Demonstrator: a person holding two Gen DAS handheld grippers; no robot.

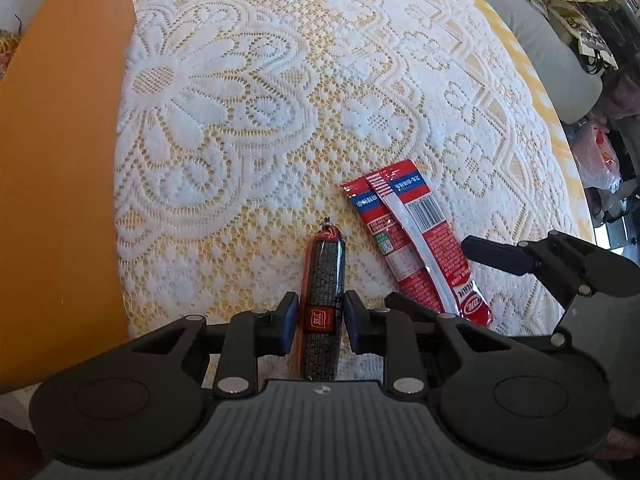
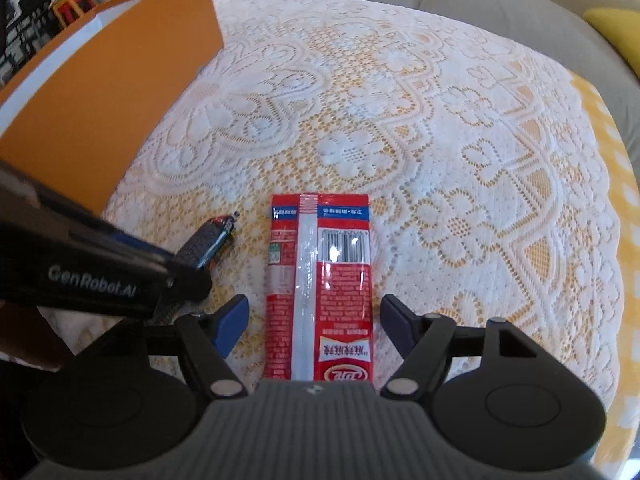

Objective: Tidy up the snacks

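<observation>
1. Two snacks lie on the lace worktop (image 1: 248,92), right of the orange box (image 1: 60,184).
2. Left gripper (image 1: 320,320) fingers sit narrow around the sausage (image 1: 324,276), pads barely clear.
3. Right gripper (image 2: 314,320) fingers stand wide, straddling the red packet (image 2: 320,280) untouched.

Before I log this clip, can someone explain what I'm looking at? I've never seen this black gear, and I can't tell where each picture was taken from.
A person holds a two-finger tool in each hand, each with a camera looking along its fingers.

The left camera view shows the left hand-held gripper straddling a dark, orange-ended sausage stick; a small gap shows at each pad, so it does not look clamped.

The right camera view shows the right hand-held gripper open around a flat red snack packet, pads clear of it.

Both snacks lie on a white lace tablecloth. An orange cardboard box stands at the left.
</observation>
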